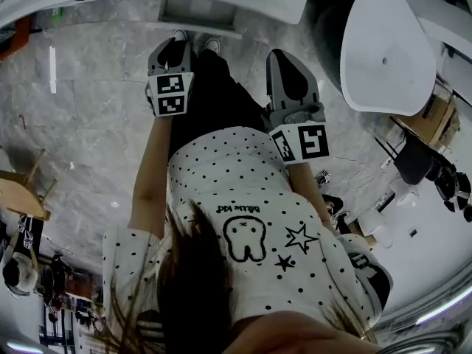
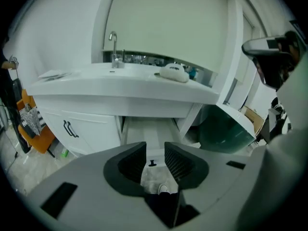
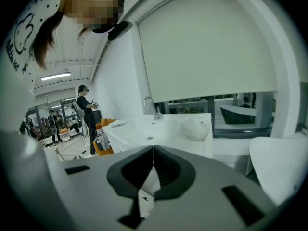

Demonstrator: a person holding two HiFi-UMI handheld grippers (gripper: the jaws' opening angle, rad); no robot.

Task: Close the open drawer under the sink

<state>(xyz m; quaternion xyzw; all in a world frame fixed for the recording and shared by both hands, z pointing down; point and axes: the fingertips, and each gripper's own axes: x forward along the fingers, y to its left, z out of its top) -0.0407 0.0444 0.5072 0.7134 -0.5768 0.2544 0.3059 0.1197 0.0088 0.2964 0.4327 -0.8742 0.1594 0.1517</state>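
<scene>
Grey marbled floor (image 1: 88, 116) spreads below the person, whose dotted white shirt (image 1: 236, 190) fills the lower part of the head view; both claws are held out in front towards a white vanity. Left gripper view: the bench (image 2: 120, 83) carries a chrome faucet (image 2: 113, 47) at its back edge and a white rounded object (image 2: 174, 72) to the right of the faucet. The open drawer (image 2: 147, 129) sits directly under the bench, pulled out towards the camera, between a white cabinet door with black handles (image 2: 70, 128) on its left and a rounded white tub (image 2: 226, 129) on its right. The left claw (image 2: 155, 147) points down at the drawer front with its jaws standing apart and nothing between them; through the gap show a small dark knob (image 2: 152, 163), a strip of floor and the toe of a shoe (image 2: 163, 189). Right gripper view: the right claw (image 3: 153, 150) is aimed higher, across the bench top and sink, with its jaws closed tip to tip on nothing. Another person (image 3: 86, 112) stands in the background at left.
</scene>
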